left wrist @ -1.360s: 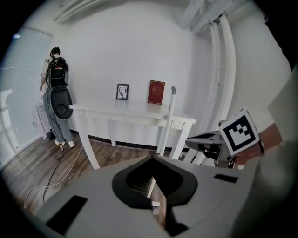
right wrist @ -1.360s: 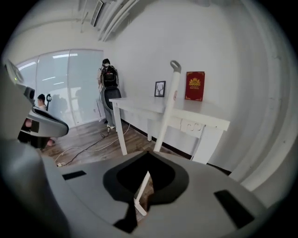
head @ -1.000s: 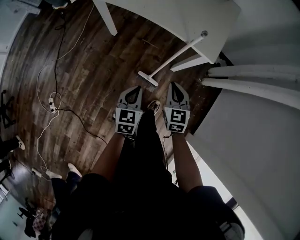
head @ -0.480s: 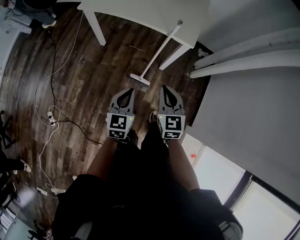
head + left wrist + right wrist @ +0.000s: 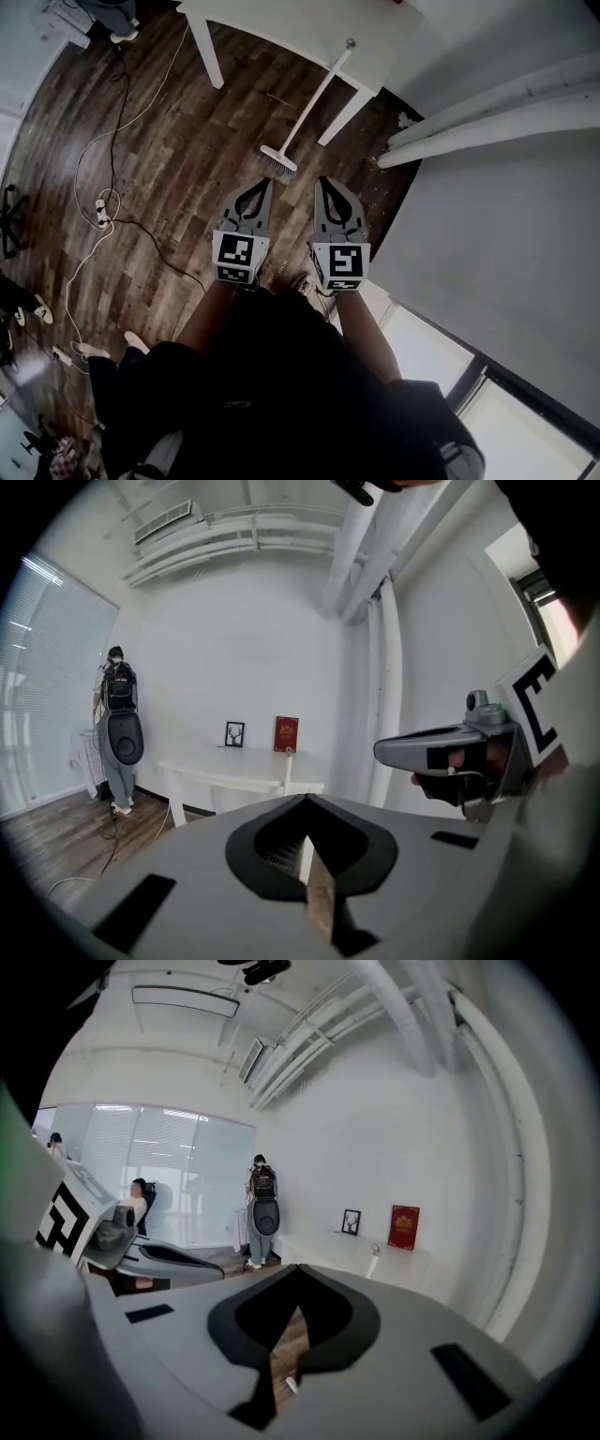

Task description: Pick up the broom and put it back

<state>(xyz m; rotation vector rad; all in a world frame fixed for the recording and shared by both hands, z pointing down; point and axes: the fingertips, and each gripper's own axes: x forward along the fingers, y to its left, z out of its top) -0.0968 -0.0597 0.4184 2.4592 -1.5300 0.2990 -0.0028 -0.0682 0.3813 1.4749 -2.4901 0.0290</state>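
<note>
Your left tool (image 5: 257, 185) and right tool (image 5: 327, 183), both smooth grey plastic, hang side by side above the dark wood-plank floor (image 5: 187, 122). Each is clenched tip to tip on nothing. The slim white broom (image 5: 314, 98) is ahead and well apart, its flat bristle head on the floor and its straight handle leaning against the white worktop (image 5: 309, 28). Loose white and black cables (image 5: 101, 208) trail at left. Only the gripper views show a small black-framed picture (image 5: 234, 734) and a red card (image 5: 286, 734) on the worktop.
</note>
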